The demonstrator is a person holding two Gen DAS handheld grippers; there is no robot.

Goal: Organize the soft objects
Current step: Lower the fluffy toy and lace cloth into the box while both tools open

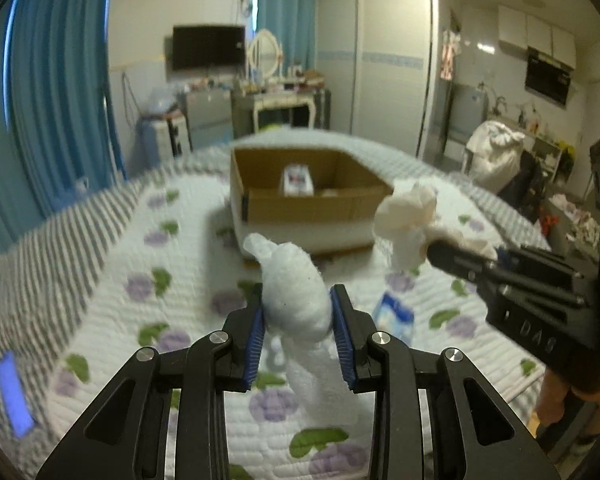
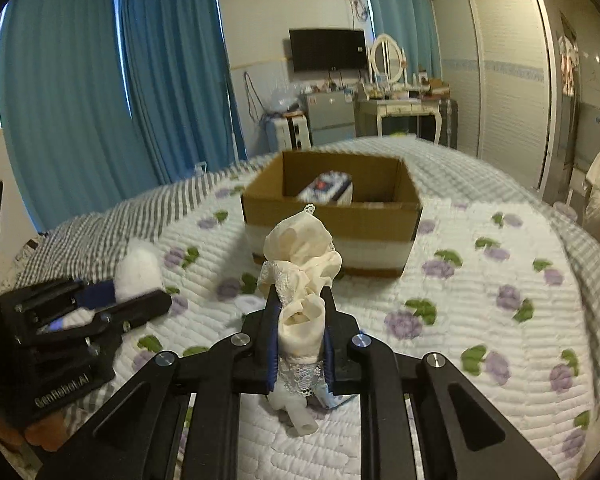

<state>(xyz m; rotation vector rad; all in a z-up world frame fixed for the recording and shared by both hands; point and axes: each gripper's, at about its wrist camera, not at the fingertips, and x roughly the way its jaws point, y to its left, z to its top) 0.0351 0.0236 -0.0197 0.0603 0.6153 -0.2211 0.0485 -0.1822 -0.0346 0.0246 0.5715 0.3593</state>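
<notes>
On my left wrist camera the left gripper (image 1: pixel 298 308) is closed on a white fluffy bundle (image 1: pixel 294 292) — a rolled soft cloth pinched between the blue pads (image 1: pixel 255 344), its knotted end sticking up past the fingertips and a tail hanging down below them. It is held above the quilted bedspread (image 1: pixel 112 280) with its purple flowers and green leaves.

The right gripper (image 2: pixel 300 332) is clamped just as firmly on a cream garment (image 2: pixel 306 264) with lace trim, bunched up and poking well above the fingers, with a bit of lace and a loose end trailing under them. From the left camera I see that same gripper coming in from the right side, the cream cloth at its tip, near the front right corner of the cardboard box (image 1: pixel 300 204).

The box sits on the bed ahead of both grippers, open at the top, and a small blue and white packet (image 2: pixel 328 190) lies inside it. Neither bundle is over the box opening — both are on my side of it. A blue and white pack (image 1: pixel 394 314) lies on the bedspread between the two grippers. Blue curtains (image 2: pixel 80 80) hang behind the bed.
</notes>
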